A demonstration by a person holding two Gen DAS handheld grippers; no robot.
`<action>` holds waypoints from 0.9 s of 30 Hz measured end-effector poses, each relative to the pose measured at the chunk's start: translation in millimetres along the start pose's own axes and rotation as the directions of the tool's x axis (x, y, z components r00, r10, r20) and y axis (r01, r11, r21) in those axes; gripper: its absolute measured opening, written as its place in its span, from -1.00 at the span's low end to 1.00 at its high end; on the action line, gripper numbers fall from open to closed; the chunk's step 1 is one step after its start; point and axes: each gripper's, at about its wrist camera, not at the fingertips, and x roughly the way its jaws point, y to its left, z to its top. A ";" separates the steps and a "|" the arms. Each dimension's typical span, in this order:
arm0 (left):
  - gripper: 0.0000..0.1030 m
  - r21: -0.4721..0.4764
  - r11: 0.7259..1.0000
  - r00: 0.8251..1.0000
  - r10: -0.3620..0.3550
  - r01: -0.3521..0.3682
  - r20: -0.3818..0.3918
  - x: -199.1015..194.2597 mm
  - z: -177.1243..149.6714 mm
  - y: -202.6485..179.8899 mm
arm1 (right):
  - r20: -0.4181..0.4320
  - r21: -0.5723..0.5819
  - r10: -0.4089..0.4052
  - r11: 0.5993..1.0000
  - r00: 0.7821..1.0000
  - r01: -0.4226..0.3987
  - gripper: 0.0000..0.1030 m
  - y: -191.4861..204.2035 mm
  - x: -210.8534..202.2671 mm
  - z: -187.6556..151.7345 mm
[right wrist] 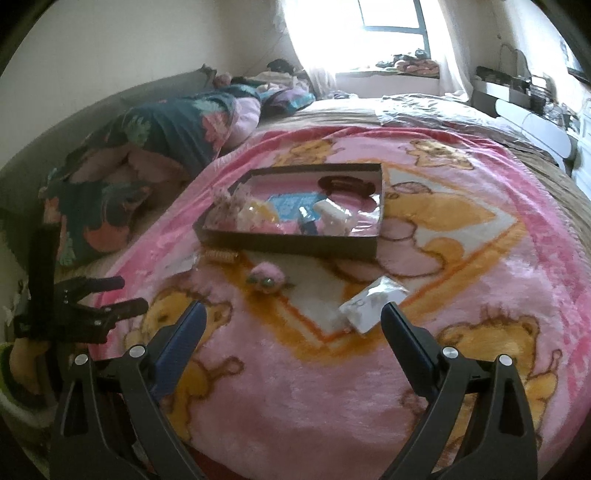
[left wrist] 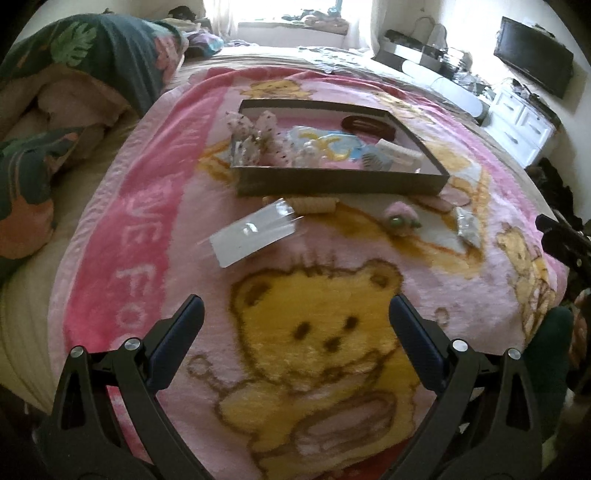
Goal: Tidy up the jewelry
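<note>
White letters on the pink fleece bear-print blanket (left wrist: 122, 206) read partly "VE FO". The shallow dark cardboard tray (left wrist: 340, 182) holding hair clips and small packets sits mid-blanket, with a clear plastic packet (left wrist: 253, 232), a beige coil clip (left wrist: 316, 205) and a pink fuzzy hair clip (right wrist: 264, 280) just before it. Left gripper (left wrist: 295, 314) and right gripper (right wrist: 293, 321) hover spread wide, empty; a silvery packet (right wrist: 371, 301) lies near the right one.

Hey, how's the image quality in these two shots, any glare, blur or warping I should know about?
Left wrist view: the window is blown out white, the clear packet and the tray look motion-smeared, and fisheye bends the blanket edges. Right wrist view: the window glares too, the tray's contents are soft, the corners darken, and the small packet is slightly blurred.
</note>
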 end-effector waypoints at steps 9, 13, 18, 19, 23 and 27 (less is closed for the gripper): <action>0.82 -0.017 0.999 0.999 0.036 -0.037 -0.014 25.0 7.0 26.5 | -0.090 -0.077 0.010 0.997 0.996 -0.017 0.84 24.1 48.2 -1.6; 0.82 -0.012 0.999 0.999 0.040 -0.040 -0.026 40.3 15.5 34.4 | -0.122 -0.105 0.008 0.994 0.992 -0.021 0.84 32.2 71.1 1.8; 0.82 0.003 0.999 0.998 0.033 -0.032 -0.047 62.7 28.0 40.6 | -0.158 -0.113 -0.001 0.993 0.987 -0.017 0.84 33.8 99.7 9.4; 0.82 0.007 0.999 0.998 0.032 -0.032 -0.051 67.3 30.3 41.5 | -0.168 -0.117 -0.009 0.993 0.986 -0.011 0.84 33.4 106.5 11.2; 0.82 0.025 0.999 0.997 0.034 -0.032 -0.069 82.5 37.2 42.1 | -0.188 -0.118 -0.022 0.993 0.982 -0.001 0.84 31.8 126.8 17.6; 0.81 0.062 0.997 0.997 0.042 -0.037 -0.069 93.2 42.0 40.4 | -0.218 -0.110 -0.031 0.994 0.975 0.007 0.82 29.7 146.5 22.3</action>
